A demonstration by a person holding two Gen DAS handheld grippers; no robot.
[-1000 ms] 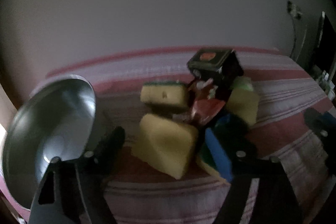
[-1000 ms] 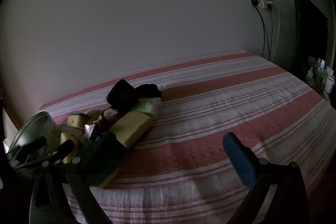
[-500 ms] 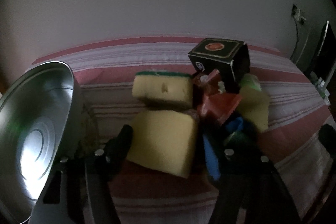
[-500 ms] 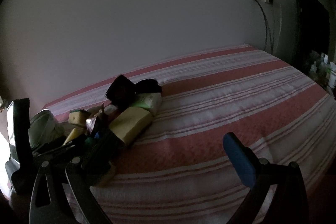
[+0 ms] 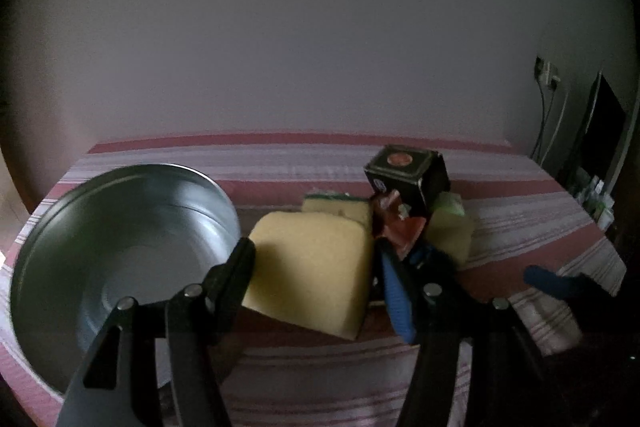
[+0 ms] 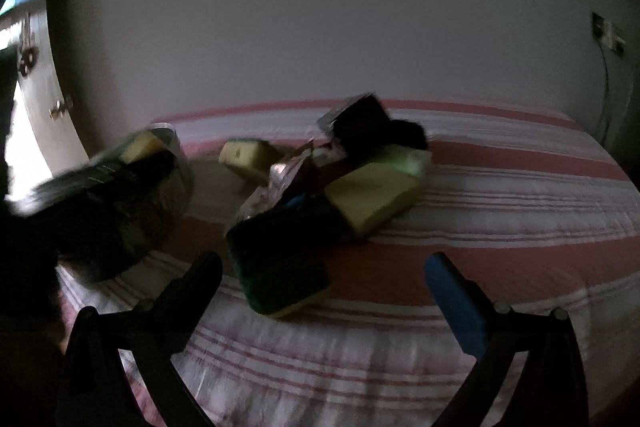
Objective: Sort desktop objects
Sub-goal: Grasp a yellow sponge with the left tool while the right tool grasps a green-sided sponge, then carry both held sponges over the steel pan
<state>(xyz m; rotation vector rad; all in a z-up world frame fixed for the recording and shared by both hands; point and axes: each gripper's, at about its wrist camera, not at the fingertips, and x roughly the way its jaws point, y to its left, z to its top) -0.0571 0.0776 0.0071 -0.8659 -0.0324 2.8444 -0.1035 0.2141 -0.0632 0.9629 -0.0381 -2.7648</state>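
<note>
A yellow sponge (image 5: 308,267) sits low at centre of the left wrist view, clamped between the half-closed fingers of the left gripper (image 5: 316,267), just right of a steel bowl (image 5: 120,251) at lower left. Behind it at centre right cluster a second sponge (image 5: 336,209), a red packet (image 5: 400,227) and a black box (image 5: 408,173) on the striped cloth (image 5: 520,187). In the right wrist view the right gripper (image 6: 320,275) stands wide apart and empty at the bottom, above a dark green sponge (image 6: 280,259).
</note>
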